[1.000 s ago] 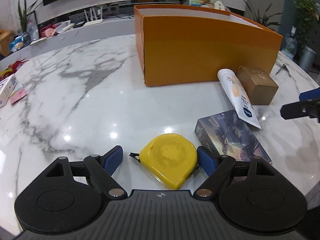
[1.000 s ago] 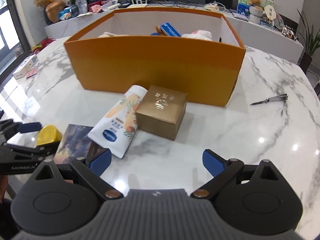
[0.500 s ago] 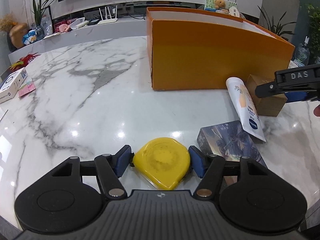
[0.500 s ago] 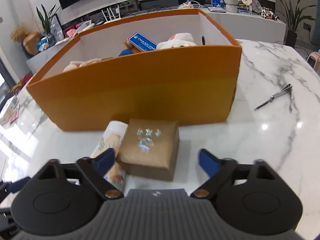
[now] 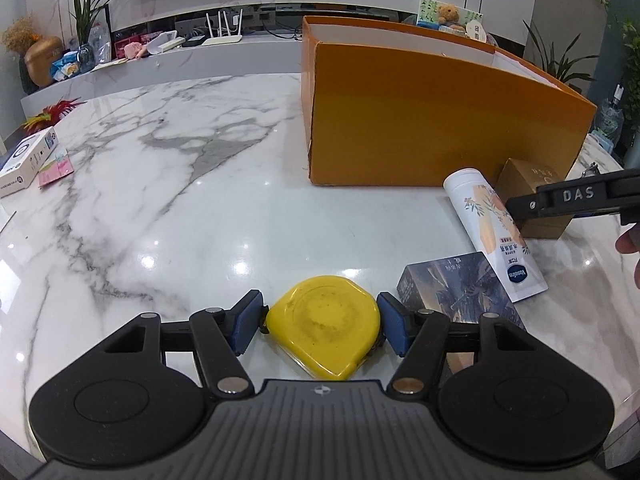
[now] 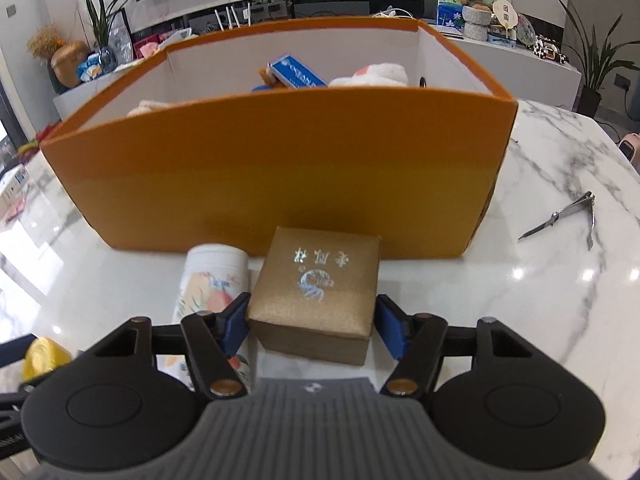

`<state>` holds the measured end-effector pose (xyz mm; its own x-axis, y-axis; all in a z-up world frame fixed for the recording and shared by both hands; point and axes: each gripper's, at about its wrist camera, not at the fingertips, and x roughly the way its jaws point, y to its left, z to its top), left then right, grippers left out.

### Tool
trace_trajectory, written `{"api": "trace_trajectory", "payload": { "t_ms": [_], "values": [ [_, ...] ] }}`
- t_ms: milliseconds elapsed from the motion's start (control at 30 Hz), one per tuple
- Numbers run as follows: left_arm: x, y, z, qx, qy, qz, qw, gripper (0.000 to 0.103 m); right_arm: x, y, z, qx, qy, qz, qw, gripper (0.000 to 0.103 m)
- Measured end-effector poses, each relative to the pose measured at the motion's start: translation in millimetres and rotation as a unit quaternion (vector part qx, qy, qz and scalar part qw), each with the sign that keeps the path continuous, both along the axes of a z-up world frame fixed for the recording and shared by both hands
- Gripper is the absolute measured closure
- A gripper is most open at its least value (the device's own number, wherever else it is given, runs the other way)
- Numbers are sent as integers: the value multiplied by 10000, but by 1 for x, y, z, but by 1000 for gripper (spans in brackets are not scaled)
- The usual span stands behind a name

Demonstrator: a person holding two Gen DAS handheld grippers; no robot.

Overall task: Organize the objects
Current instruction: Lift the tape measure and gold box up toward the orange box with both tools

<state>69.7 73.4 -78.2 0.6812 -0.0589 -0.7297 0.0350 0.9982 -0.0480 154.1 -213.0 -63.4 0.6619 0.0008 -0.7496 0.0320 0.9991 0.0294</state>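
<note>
Left tool (image 5: pixel 320 322) clamped, pads pressing; right tool (image 6: pixel 311 322) has just been closing, pads touching.

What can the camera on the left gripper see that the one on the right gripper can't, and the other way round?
Only the left wrist view shows the picture-covered box lying flat and the white carton at the table's far left edge.

Only the right wrist view shows inside the orange box: a blue packet and a white plush toy. It also shows the nail clippers.

Both show the orange box, the lotion tube, the gold box between the right gripper's pads, and the yellow tape measure clamped in the left gripper.
</note>
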Motion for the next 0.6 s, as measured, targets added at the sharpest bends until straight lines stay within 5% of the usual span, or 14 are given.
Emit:
{"api": "trace_trajectory", "payload": {
  "t_ms": [600],
  "values": [
    [-1,3,4,-166,-58,85,9998,31,-8,-5,9,-1,-53,-81,10000,40]
  ]
}}
